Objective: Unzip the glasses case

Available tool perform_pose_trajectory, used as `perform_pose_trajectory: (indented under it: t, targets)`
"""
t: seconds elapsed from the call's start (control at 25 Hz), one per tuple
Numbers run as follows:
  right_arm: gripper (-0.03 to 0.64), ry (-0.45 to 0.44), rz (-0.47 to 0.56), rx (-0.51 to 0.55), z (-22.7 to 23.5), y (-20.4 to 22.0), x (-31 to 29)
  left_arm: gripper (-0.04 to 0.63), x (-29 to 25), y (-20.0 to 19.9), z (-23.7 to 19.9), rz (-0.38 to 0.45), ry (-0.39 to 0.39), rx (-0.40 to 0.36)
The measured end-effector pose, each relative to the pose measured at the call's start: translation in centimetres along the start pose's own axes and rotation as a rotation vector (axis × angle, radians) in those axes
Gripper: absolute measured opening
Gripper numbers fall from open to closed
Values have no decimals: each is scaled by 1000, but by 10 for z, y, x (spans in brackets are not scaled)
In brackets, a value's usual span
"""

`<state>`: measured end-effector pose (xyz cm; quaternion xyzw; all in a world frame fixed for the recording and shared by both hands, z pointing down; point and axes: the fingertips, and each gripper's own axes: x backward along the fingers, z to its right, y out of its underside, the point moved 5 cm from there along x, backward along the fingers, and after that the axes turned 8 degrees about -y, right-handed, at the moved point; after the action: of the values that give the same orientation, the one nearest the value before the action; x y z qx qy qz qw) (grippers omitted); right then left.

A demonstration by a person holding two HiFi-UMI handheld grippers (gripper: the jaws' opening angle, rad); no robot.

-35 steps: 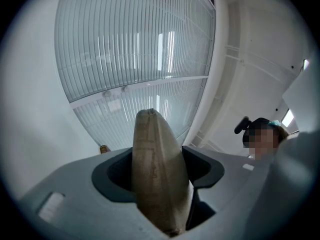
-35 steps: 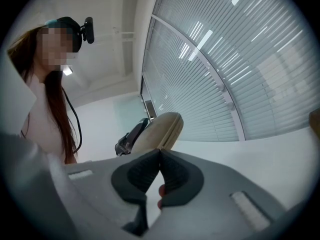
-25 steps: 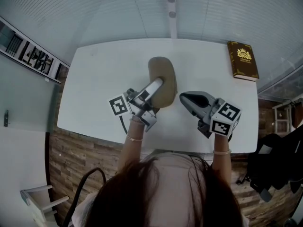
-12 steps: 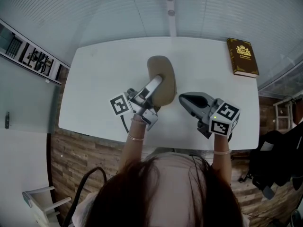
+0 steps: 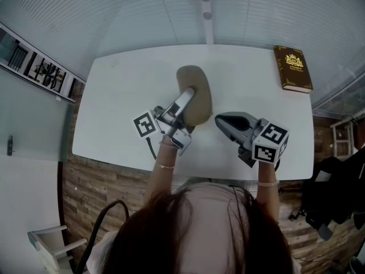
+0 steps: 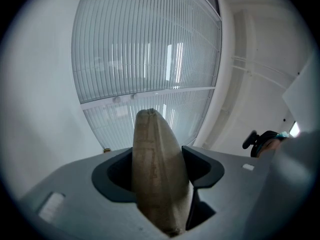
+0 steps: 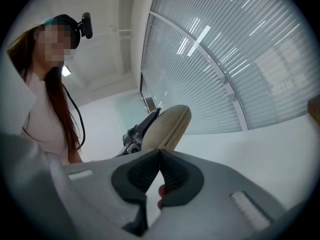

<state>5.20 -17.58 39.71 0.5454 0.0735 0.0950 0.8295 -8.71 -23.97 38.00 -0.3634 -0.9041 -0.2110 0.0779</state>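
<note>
A tan glasses case is held above the white table, its far end tipped upward. My left gripper is shut on its near end. In the left gripper view the case stands between the two dark pads, which press on both of its sides. My right gripper is just right of the case, apart from it, pointing at its side. Its jaws meet with nothing between them. The right gripper view shows the case with the left gripper on it, straight ahead.
A brown book with a gold emblem lies at the table's far right corner. Ribbed glass panels rise behind the table. A wooden floor shows along the near edge, and a dark chair stands at the right.
The left gripper has turned a little with the case still in it. The right gripper has stayed where it was, shut.
</note>
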Motion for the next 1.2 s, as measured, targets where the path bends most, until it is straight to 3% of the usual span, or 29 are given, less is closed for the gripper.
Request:
perform_pose_trajectory:
  t: [1.2]
  targets:
    - [3,-57,-63,-5,16,1,-25,293,-10,-26,-27,131,-17,112]
